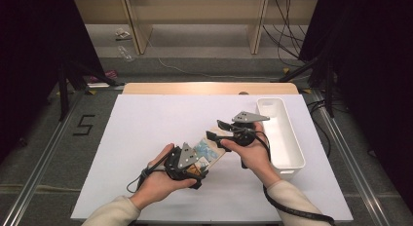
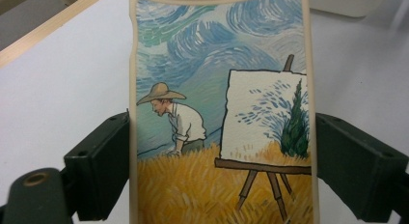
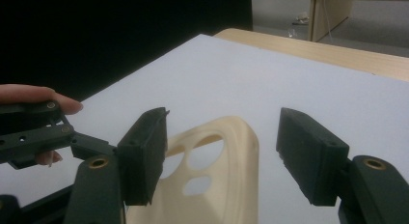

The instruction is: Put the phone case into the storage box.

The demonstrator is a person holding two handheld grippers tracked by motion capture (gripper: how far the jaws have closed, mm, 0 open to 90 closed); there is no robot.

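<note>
Right now the phone case [image 2: 219, 113] is clamped by its two long edges in the left claw [image 1: 195, 160], low over the white counter [image 1: 146, 123], its long axis running away from that claw toward the right claw [image 3: 222, 156]. The camera-hole end (cream rim, cutouts visible) pokes up between the right claw's jaws, which stand apart on either side without touching it. Any grab by the right claw would turn on closing across that narrow end.
</note>
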